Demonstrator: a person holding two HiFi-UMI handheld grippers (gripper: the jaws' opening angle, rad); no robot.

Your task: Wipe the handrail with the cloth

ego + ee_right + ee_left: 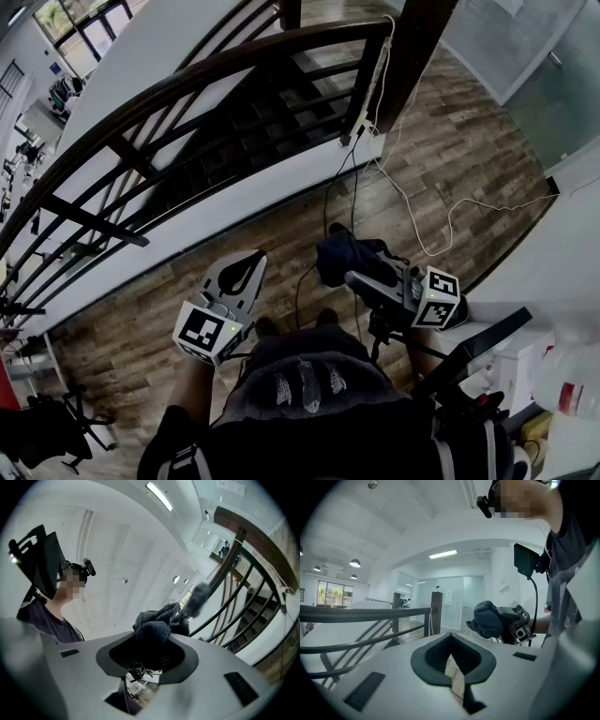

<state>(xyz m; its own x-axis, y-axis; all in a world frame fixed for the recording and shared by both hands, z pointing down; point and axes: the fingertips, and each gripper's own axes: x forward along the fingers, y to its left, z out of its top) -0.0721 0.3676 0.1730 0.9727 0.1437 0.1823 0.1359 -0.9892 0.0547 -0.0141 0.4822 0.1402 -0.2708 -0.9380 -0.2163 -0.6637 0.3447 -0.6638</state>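
The handrail (216,67) is a dark wooden rail that curves across the head view, its long axis running from the lower left edge up to the post (412,47) at the upper right. It has black bars under it and a stairwell behind. It lies ahead of both my grippers and well apart from them, with a strip of wooden floor (450,159) between.

The cloth (339,255) is a dark bundle below the middle of the frame. My right gripper (354,272) is clamped on it, and most of it bulges out past the tips. My left gripper (246,267) sits just left of it, tips together with nothing between them.

In the frame the left one looks slightly nearer the rail's lower run. The cloth is on the right, though, so I judge the right arm must reach forward and up to the rail and then travel along that curve.

A white bottle (567,375) stands at the lower right edge. I cannot tell what is in it.
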